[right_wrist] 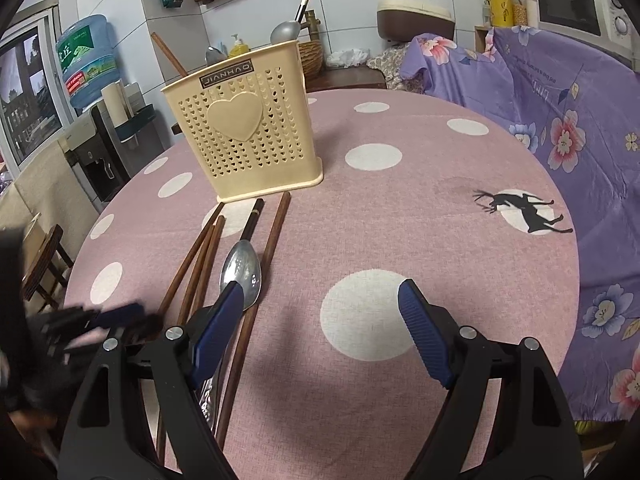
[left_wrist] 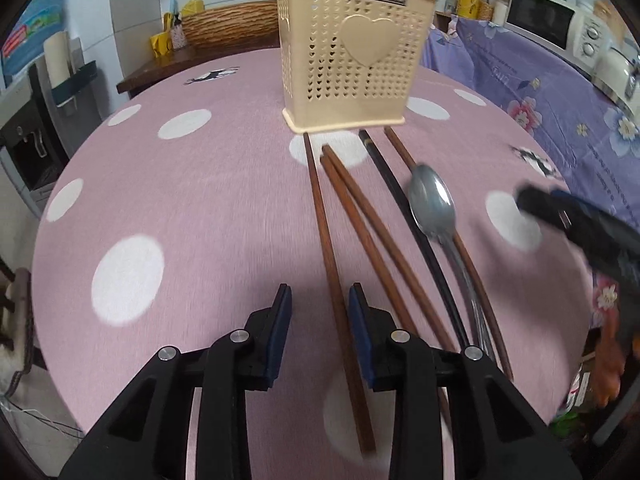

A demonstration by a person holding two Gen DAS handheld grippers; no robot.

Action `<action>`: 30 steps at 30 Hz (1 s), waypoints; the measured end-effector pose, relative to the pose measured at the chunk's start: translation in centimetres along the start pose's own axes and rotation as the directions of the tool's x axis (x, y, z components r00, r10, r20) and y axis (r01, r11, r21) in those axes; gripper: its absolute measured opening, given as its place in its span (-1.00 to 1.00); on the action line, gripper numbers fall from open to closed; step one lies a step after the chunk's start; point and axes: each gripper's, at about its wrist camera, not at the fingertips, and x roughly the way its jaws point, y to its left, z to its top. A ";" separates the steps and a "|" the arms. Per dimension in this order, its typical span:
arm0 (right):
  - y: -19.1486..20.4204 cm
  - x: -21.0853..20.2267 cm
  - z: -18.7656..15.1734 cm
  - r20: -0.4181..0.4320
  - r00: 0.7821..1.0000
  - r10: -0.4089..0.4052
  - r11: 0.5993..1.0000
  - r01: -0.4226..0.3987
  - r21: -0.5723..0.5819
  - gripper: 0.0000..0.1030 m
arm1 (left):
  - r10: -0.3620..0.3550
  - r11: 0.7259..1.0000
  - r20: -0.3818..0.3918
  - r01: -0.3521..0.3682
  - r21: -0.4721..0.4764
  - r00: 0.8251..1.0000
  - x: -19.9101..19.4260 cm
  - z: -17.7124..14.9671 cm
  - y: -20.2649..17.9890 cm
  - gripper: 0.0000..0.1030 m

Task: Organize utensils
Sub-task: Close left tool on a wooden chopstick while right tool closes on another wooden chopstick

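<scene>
A beige perforated utensil holder [left_wrist: 352,56] with a heart stands upright on the pink dotted table; it also shows in the right wrist view [right_wrist: 244,132], with a spoon and chopsticks sticking out of it. In front of it lie several brown chopsticks [left_wrist: 326,232], a black chopstick [left_wrist: 404,204] and a metal spoon [left_wrist: 434,204]. My left gripper [left_wrist: 319,296] is open, its fingers on either side of the leftmost brown chopstick, low over it. My right gripper [right_wrist: 321,292] is wide open, its left finger over the spoon [right_wrist: 242,266]; it shows blurred in the left wrist view [left_wrist: 532,204].
The round table [right_wrist: 400,216] ends on the left and near sides. A purple flowered cloth [right_wrist: 560,128] covers something to the right. A microwave [left_wrist: 548,20] stands on it. A wicker basket [left_wrist: 232,24] sits behind the holder. A water dispenser [right_wrist: 92,92] stands at left.
</scene>
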 end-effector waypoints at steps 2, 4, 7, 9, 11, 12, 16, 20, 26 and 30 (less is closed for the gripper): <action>0.2 0.4 0.5 0.001 1.000 0.005 1.000 -0.005 -0.006 0.54 | 0.011 1.000 0.012 -0.011 0.017 1.000 -1.0 -1.5 -0.5 -0.41; 0.6 0.9 1.3 0.015 1.000 0.001 1.000 -0.001 -0.017 0.54 | 0.037 0.999 0.026 -0.038 0.033 0.999 -1.7 -2.7 -1.0 -0.41; 1.6 2.6 2.7 -0.001 1.000 -0.002 0.998 0.002 -0.060 0.37 | 0.042 0.999 0.047 -0.043 0.020 0.998 -2.3 -3.8 -1.0 -0.41; 2.3 4.3 3.9 -0.026 1.000 0.001 0.997 -0.003 -0.077 0.24 | 0.048 0.999 0.058 -0.049 0.011 0.997 -2.5 -4.0 -1.1 -0.41; 2.8 6.3 4.8 -0.063 0.998 0.001 0.996 -0.006 -0.086 0.09 | 0.053 0.999 0.066 -0.053 0.005 0.996 -2.5 -4.1 -1.1 -0.41; 3.1 7.2 5.2 -0.083 0.997 -0.002 0.996 -0.006 -0.086 0.03 | 0.053 0.999 0.068 -0.053 0.003 0.996 -2.5 -4.1 -1.0 -0.41; 4.4 10.6 6.1 -0.143 0.988 -0.057 0.991 0.038 -0.131 -0.22 | 0.051 0.999 0.081 -0.051 -0.003 0.995 -2.4 -4.2 -0.8 -0.41; 4.7 12.6 6.7 -0.182 0.979 -0.096 0.989 0.073 -0.132 -0.36 | 0.057 0.998 0.098 -0.057 0.004 0.994 -2.5 -4.4 -1.0 -0.41; 6.3 12.9 6.5 -0.177 0.976 -0.130 0.972 0.091 -0.215 -0.76 | 0.074 0.997 0.121 -0.075 0.005 0.990 -2.4 -4.6 -1.2 -0.66; 6.0 12.8 6.6 -0.185 0.976 -0.111 0.979 0.076 -0.187 -0.81 | 0.081 0.997 0.119 -0.081 0.000 0.990 -2.5 -4.5 -1.0 -0.85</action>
